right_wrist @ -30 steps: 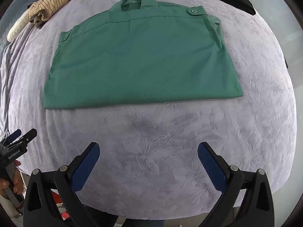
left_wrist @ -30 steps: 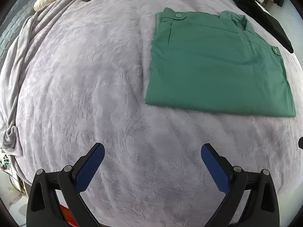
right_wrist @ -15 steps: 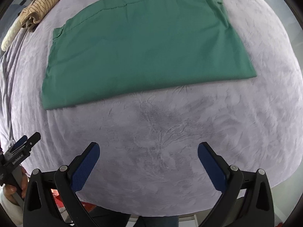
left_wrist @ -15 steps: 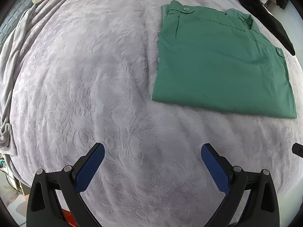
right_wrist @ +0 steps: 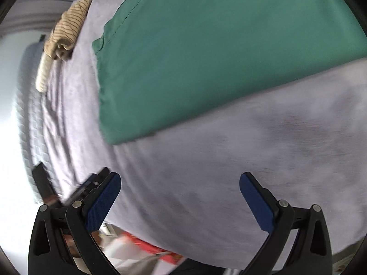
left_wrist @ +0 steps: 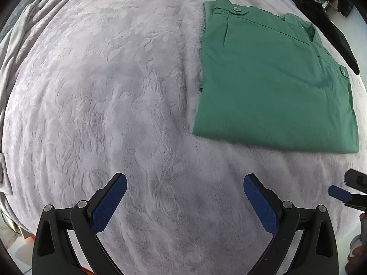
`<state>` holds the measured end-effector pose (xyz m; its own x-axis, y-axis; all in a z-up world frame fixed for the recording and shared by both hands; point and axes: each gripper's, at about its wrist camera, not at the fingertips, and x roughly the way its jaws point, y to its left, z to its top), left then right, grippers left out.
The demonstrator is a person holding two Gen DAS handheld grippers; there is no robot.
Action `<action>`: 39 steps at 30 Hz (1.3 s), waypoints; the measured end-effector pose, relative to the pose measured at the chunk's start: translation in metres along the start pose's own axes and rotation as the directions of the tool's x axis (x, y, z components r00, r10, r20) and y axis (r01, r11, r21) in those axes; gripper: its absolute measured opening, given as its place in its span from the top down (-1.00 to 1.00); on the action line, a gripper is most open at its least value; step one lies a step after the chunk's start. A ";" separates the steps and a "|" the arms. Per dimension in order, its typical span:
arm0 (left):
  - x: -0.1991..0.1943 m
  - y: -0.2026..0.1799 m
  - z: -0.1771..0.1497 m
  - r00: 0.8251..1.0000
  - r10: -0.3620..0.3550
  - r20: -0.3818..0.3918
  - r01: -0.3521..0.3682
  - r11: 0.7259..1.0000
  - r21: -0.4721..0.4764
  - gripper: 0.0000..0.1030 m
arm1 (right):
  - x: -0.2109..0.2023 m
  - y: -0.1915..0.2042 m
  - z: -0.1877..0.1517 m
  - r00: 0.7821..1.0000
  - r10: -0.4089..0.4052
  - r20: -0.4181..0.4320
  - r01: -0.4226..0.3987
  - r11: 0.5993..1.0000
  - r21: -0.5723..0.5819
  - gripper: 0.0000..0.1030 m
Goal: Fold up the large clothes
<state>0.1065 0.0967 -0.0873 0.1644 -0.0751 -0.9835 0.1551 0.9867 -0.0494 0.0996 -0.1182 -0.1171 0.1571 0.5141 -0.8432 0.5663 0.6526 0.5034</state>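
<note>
Right wrist view is now rolled and motion-blurred; half a second ago it was level. The right gripper (right_wrist: 180,197) has swung in over the near left corner of the green shirt (right_wrist: 218,52), jaws wide apart, empty. Left wrist view: the left gripper (left_wrist: 185,198) has crept closer, jaws also apart and empty, over bare grey bedspread (left_wrist: 103,96). The shirt (left_wrist: 270,82) lies flat, already folded into a rectangle, at the far right of the bed. Judgement: both tools are approaching the near hem for another fold. Shirt collar is cut off in the right view; a striped garment (right_wrist: 66,29) at the far left is blurred.
</note>
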 end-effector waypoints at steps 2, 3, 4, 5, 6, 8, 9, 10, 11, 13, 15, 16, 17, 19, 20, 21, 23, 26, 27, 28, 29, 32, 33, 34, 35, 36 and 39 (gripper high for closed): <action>0.004 0.001 0.006 1.000 0.005 -0.005 -0.005 1.000 0.003 -0.98 | 0.013 0.004 0.002 0.999 0.042 -0.007 -0.042 0.999 0.018 -0.99; 0.006 0.002 0.009 1.000 0.004 -0.007 -0.004 1.000 0.004 -0.98 | 0.021 0.007 0.005 0.997 0.076 -0.009 -0.075 0.997 0.031 -1.00; 0.008 0.003 0.011 1.000 0.003 -0.009 -0.003 1.000 0.005 -0.98 | 0.026 0.009 0.007 0.995 0.100 -0.009 -0.099 0.994 0.041 -0.99; 0.010 0.003 0.014 1.000 0.002 -0.011 -0.002 1.000 0.010 -0.98 | 0.032 0.011 0.010 0.992 0.130 -0.007 -0.129 0.990 0.055 -0.99; 0.012 0.003 0.014 1.000 0.002 -0.012 -0.001 1.000 0.014 -0.98 | 0.037 0.012 0.013 0.988 0.153 -0.003 -0.153 0.986 0.065 -0.99; 0.016 0.002 0.020 1.000 -0.003 -0.013 0.003 1.000 0.022 -0.98 | 0.046 0.016 0.017 0.981 0.193 0.003 -0.192 0.978 0.077 -0.99; 0.018 0.001 0.023 1.000 -0.005 -0.013 0.005 1.000 0.028 -0.98 | 0.051 0.019 0.021 0.977 0.214 0.009 -0.214 0.973 0.082 -0.99; 0.019 0.003 0.026 1.000 -0.009 -0.012 0.009 0.999 0.033 -0.98 | 0.055 0.020 0.022 0.974 0.228 0.011 -0.228 0.970 0.085 -0.99; 0.020 0.005 0.030 1.000 -0.020 -0.008 0.020 0.999 0.035 -0.98 | 0.059 0.021 0.024 0.969 0.247 0.013 -0.247 0.965 0.088 -0.99; 0.019 0.011 0.038 0.997 -0.071 0.007 0.071 0.997 0.029 -0.98 | 0.071 0.024 0.028 0.958 0.286 0.016 -0.286 0.954 0.094 -0.99; 0.020 0.022 0.051 0.990 -0.140 0.018 0.140 0.990 0.006 -0.98 | 0.080 0.027 0.033 0.947 0.320 0.021 -0.320 0.941 0.109 -1.00; 0.022 0.030 0.060 0.985 -0.171 0.022 0.172 0.985 -0.011 -0.98 | 0.083 0.028 0.036 0.940 0.340 0.030 -0.341 0.933 0.113 -1.00; 0.022 0.034 0.065 0.980 -0.196 0.027 0.197 0.980 -0.025 -0.98 | 0.086 0.031 0.039 0.932 0.361 0.041 -0.363 0.924 0.116 -0.99; 0.025 0.043 0.077 0.970 -0.240 0.036 0.241 0.969 -0.048 -0.98 | 0.092 0.036 0.044 0.918 0.390 0.064 -0.396 0.910 0.127 -1.00; 0.026 0.045 0.082 0.966 -0.256 0.038 0.258 0.965 -0.055 -0.98 | 0.095 0.036 0.046 0.916 0.394 0.074 -0.400 0.906 0.139 -0.99; 0.026 0.048 0.089 0.959 -0.279 0.040 0.281 0.958 -0.061 -0.98 | 0.097 0.036 0.047 0.911 0.403 0.084 -0.411 0.898 0.156 -0.92; 0.030 0.050 0.098 0.947 -0.319 0.033 0.321 0.945 -0.067 -0.98 | 0.101 0.032 0.047 0.913 0.397 0.091 -0.407 0.893 0.194 -0.12; 0.038 0.051 0.116 0.904 -0.428 0.009 0.427 0.898 -0.103 -0.98 | 0.103 0.024 0.047 0.907 0.410 0.095 -0.421 0.879 0.222 0.82; 0.039 0.048 0.116 0.888 -0.459 0.004 0.457 0.883 -0.109 -0.98 | 0.097 0.027 0.047 0.897 0.429 0.103 -0.441 0.876 0.197 0.83; 0.041 0.046 0.123 0.869 -0.494 -0.001 0.491 0.864 -0.115 -0.98 | 0.091 0.031 0.047 0.895 0.434 0.107 -0.446 0.879 0.170 0.83; 0.044 0.042 0.129 0.850 -0.528 -0.003 0.523 0.843 -0.121 -0.98 | 0.084 0.035 0.047 0.891 0.441 0.110 -0.453 0.880 0.144 0.83; 0.055 0.030 0.150 0.800 -0.600 -0.010 0.592 0.793 -0.144 -0.98 | 0.064 0.051 0.052 0.880 0.459 0.121 -0.468 0.882 0.062 0.84; 0.059 0.026 0.157 0.774 -0.634 -0.013 0.625 0.766 -0.149 -0.98 | 0.058 0.055 0.054 0.878 0.463 0.122 -0.470 0.882 0.039 0.84; 0.061 0.020 0.162 0.750 -0.661 -0.016 0.652 0.743 -0.150 -0.98 | 0.055 0.057 0.055 0.876 0.466 0.121 -0.472 0.881 0.029 0.84; 0.064 0.011 0.170 0.719 -0.695 -0.023 0.685 0.713 -0.148 -0.98 | 0.051 0.056 0.055 0.876 0.467 0.119 -0.472 0.881 0.021 0.83; 0.066 0.001 0.174 0.716 -0.698 -0.025 0.689 0.711 -0.141 -0.98 | 0.050 0.056 0.056 0.880 0.462 0.111 -0.466 0.885 0.011 0.84; 0.065 -0.030 0.177 0.807 -0.590 -0.024 0.588 0.807 -0.064 0.10 | 0.055 0.055 0.056 0.902 0.425 0.075 -0.426 0.905 0.003 0.84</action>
<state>0.2852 0.0365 -0.1188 0.0179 -0.6393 -0.7688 0.1593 0.7609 -0.6290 0.1847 -0.0852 -0.1459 0.4431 0.6990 -0.5612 0.4477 0.3698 0.8141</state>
